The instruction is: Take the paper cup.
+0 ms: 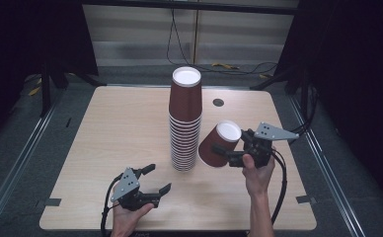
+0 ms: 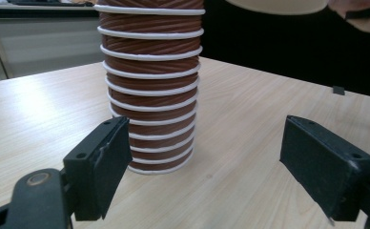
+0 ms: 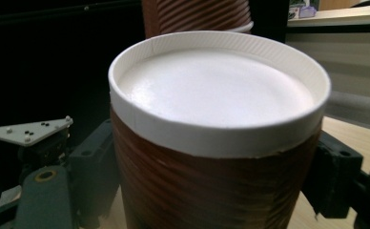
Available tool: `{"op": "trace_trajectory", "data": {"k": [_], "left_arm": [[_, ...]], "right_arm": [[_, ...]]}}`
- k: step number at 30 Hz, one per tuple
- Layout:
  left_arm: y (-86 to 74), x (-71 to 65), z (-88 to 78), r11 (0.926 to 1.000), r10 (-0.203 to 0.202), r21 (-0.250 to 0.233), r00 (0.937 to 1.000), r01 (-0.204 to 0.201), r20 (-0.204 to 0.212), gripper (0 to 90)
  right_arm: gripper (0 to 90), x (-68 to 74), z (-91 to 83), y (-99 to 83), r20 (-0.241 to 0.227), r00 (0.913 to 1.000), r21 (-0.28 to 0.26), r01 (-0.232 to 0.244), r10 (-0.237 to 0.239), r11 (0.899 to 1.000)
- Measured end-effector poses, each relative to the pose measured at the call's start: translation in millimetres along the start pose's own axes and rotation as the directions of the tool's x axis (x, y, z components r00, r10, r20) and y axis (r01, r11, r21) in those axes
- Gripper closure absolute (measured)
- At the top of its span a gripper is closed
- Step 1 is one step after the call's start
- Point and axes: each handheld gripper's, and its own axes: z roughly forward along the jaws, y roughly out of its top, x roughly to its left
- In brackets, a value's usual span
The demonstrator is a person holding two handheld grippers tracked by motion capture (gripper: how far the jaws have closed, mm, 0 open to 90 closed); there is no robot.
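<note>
A tall stack of upside-down brown ribbed paper cups stands at the middle of the wooden table. My right gripper is shut on a single brown cup, held tilted just right of the stack with its white base up. In the right gripper view that cup sits between the jaws, and the stack rises behind it. My left gripper lies low near the front edge, open with nothing between its fingers. In the left gripper view the stack stands a short way beyond the open jaws.
A round dark grommet hole sits in the table behind the stack. Cables lie on the floor past the far edge. Metal rails run along both sides. Dark tape tabs mark the front corners.
</note>
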Motion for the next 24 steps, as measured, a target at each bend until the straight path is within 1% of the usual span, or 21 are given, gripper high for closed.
{"op": "trace_trajectory", "data": {"k": [4,5,6,7,8,9,11,13,16,18,20,22,24], "left_arm": [[2.2,-2.9,1.5,0.9999,0.011,-0.003,0.9999,-0.01,0.013,17.7],[2.6,-4.0,1.8,0.9999,0.013,-0.004,0.9998,-0.013,0.014,17.7],[3.2,-4.8,2.0,0.9998,0.018,-0.002,0.9998,-0.018,0.013,17.8],[3.8,-5.3,2.6,0.9999,0.017,-0.002,0.9998,-0.016,0.013,19.0],[4.5,-5.3,3.0,0.9996,0.028,0.004,0.9996,-0.028,0.011,20.3],[4.6,-6.6,4.1,0.9998,0.018,0.004,0.9997,-0.019,0.018,20.7],[4.9,-8.0,5.2,0.9996,0.028,0.006,0.9991,-0.029,0.033,19.5],[5.2,-9.6,5.8,0.9991,0.041,0.011,0.9984,-0.042,0.039,17.1],[5.8,-10.1,5.6,0.9993,0.036,0.004,0.9982,-0.036,0.049,17.3],[6.7,-10.3,5.0,0.9994,0.032,-0.012,0.998,-0.031,0.055,18.0],[7.8,-11.5,5.4,0.9992,0.037,-0.016,0.9976,-0.036,0.058,18.3],[8.2,-12.3,5.9,0.9992,0.036,-0.02,0.9976,-0.035,0.058,18.5],[9.9,-15.6,9.2,0.9988,0.046,-0.02,0.9967,-0.044,0.068,18.4]], "right_arm": [[20.1,4.8,6.3,-10.8,-0.02,0.9998,0.009,-0.007,0.007,1.0],[20.1,5.8,8.1,-13.0,-0.023,0.9997,0.014,0.001,-0.001,1.0],[20.1,6.9,9.3,-14.5,-0.025,0.9997,0.017,-0.001,0.002,1.0],[20.1,8.0,10.9,-16.6,-0.031,0.9995,0.018,-0.003,0.004,1.0],[20.1,9.5,12.5,-18.7,-0.04,0.9992,0.021,-0.008,0.008,1.0],[20.1,10.6,14.0,-20.7,-0.042,0.9991,0.023,-0.006,0.007,1.0],[20.1,12.5,17.1,-24.9,-0.054,0.9984,0.028,-0.011,0.013,1.0],[20.1,14.4,19.9,-28.6,-0.056,0.9983,0.039,-0.014,0.016,0.999],[20.1,18.5,25.1,-30.8,-0.073,0.9973,0.049,-0.002,0.006,0.999],[20.1,20.6,27.4,-32.3,-0.08,0.9968,0.052,0.0,0.004,0.999],[20.1,22.4,29.0,-34.5,-0.087,0.9962,0.055,0.006,-0.001,0.998],[20.1,22.9,31.3,-38.8,-0.094,0.9955,0.055,-0.001,0.007,0.998],[20.1,22.2,33.6,-44.3,-0.104,0.9945,0.063,-0.009,0.015,0.998]]}}
